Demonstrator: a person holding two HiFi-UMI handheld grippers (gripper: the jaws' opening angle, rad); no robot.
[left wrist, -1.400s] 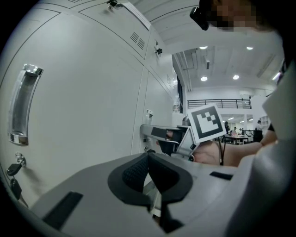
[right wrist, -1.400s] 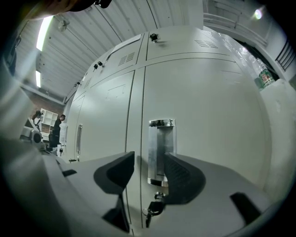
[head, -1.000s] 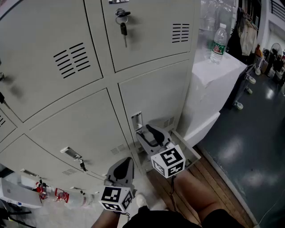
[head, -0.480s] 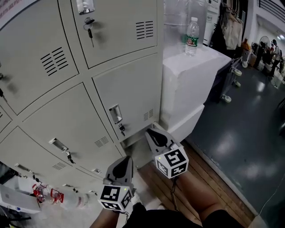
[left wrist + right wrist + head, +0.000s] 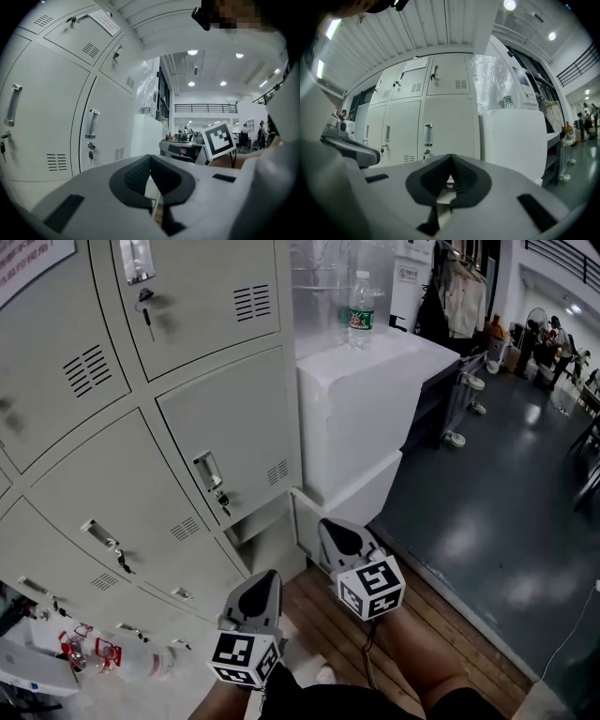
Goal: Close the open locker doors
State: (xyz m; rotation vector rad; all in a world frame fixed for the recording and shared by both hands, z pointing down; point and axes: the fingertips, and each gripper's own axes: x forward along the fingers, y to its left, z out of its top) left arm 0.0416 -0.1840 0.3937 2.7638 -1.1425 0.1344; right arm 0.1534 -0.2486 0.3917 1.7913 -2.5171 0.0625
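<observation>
Left gripper (image 5: 266,579), right gripper (image 5: 328,526) jaws together, empty; right just closed. Bottom door (image 5: 302,521) ajar: glancing push may slip, door rebounds.

The notice (image 5: 28,257) on the lockers (image 5: 84,456) is cut off by the top-left edge and its print is unreadable. The bottle (image 5: 361,304) label is too small to read. The distant people (image 5: 555,329) are indistinct. The clutter (image 5: 94,652) at lower left is blurred and partly cut off.
</observation>
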